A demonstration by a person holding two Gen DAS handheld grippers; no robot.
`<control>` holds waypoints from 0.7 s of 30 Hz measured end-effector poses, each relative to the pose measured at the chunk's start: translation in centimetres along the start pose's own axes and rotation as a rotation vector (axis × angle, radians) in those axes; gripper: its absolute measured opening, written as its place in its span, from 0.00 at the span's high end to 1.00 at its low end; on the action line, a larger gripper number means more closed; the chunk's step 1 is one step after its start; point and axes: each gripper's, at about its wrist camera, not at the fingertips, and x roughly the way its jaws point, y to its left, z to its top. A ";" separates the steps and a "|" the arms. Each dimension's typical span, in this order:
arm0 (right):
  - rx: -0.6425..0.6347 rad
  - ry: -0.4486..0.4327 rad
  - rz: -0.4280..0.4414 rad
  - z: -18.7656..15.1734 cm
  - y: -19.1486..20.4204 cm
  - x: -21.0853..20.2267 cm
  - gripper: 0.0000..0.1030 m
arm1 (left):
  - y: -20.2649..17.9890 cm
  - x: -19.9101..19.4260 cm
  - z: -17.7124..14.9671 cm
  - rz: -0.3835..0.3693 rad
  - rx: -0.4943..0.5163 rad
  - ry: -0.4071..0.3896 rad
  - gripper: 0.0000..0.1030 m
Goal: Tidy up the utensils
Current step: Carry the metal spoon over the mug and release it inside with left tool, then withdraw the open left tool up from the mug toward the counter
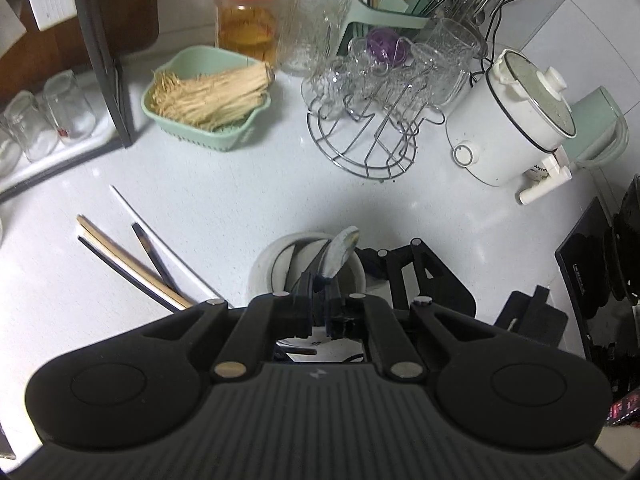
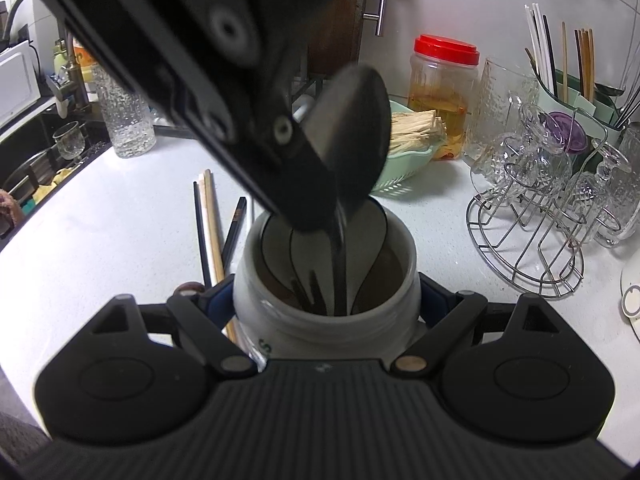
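Note:
A white ceramic jar (image 2: 324,276) stands on the white counter, and my right gripper (image 2: 326,300) is shut on it, one finger pressed to each side. My left gripper (image 2: 316,204) comes down from the upper left over the jar's mouth, shut on a grey spoon (image 2: 352,128). The spoon's bowl points up and its handle reaches down inside the jar. In the left wrist view the spoon (image 1: 340,252) sticks out past my left gripper (image 1: 320,286) above the jar (image 1: 280,260). Several loose chopsticks (image 1: 132,260) lie on the counter left of the jar (image 2: 212,224).
Behind the jar sit a green basket of pale strands (image 1: 208,96), a red-lidded jar (image 1: 250,12), a wire rack of glasses (image 1: 380,120), a white cooker (image 1: 516,120) and a green utensil holder (image 1: 384,4). A sink (image 2: 32,176) lies far left.

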 end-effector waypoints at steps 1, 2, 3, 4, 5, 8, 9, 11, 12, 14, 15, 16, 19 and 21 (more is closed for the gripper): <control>0.000 0.000 0.001 0.0 0.0 0.0 0.11 | 0.1 0.2 0.0 -0.003 -0.005 0.004 0.94; -0.001 0.000 0.000 0.0 0.0 0.0 0.11 | 0.2 0.3 -0.1 -0.010 -0.011 0.006 0.94; 0.000 0.000 0.000 0.0 0.0 0.0 0.11 | 0.3 0.3 -0.1 -0.020 -0.016 0.009 0.94; -0.001 0.000 0.001 0.0 0.0 0.0 0.11 | 0.4 0.3 -0.2 -0.027 -0.022 0.009 0.94; 0.000 0.000 0.000 0.0 0.0 0.0 0.11 | 0.5 0.3 -0.2 -0.032 -0.027 0.009 0.94; 0.000 0.000 0.000 0.0 0.0 0.0 0.11 | 0.8 0.1 -0.3 -0.034 -0.036 0.001 0.94; 0.000 0.000 0.000 0.0 0.0 0.0 0.11 | 1.0 0.0 -0.3 -0.037 -0.045 0.003 0.94; 0.000 0.000 0.000 0.0 0.0 0.0 0.11 | 1.4 -0.3 -0.3 -0.057 -0.086 0.003 0.90; 0.000 0.000 0.000 0.0 0.0 0.0 0.11 | 1.7 -0.7 -0.3 -0.074 -0.108 -0.002 0.84; -0.001 -0.002 0.003 -0.1 -0.1 0.0 0.11 | 2.0 -1.5 -0.3 -0.086 -0.130 -0.025 0.72; 0.000 -0.002 0.003 -0.1 -0.1 0.0 0.11 | 2.0 -2.0 -0.3 -0.088 -0.136 -0.042 0.67; 0.001 -0.001 0.002 0.0 -0.1 0.1 0.11 | 2.0 -2.5 -0.3 -0.093 -0.142 -0.057 0.67; 0.002 0.002 0.001 0.0 -0.1 0.1 0.11 | 2.4 -3.8 -0.4 -0.108 -0.159 -0.095 0.67; 0.001 0.003 -0.001 0.1 0.0 0.1 0.11 | 3.0 -4.6 -0.4 -0.116 -0.183 -0.120 0.67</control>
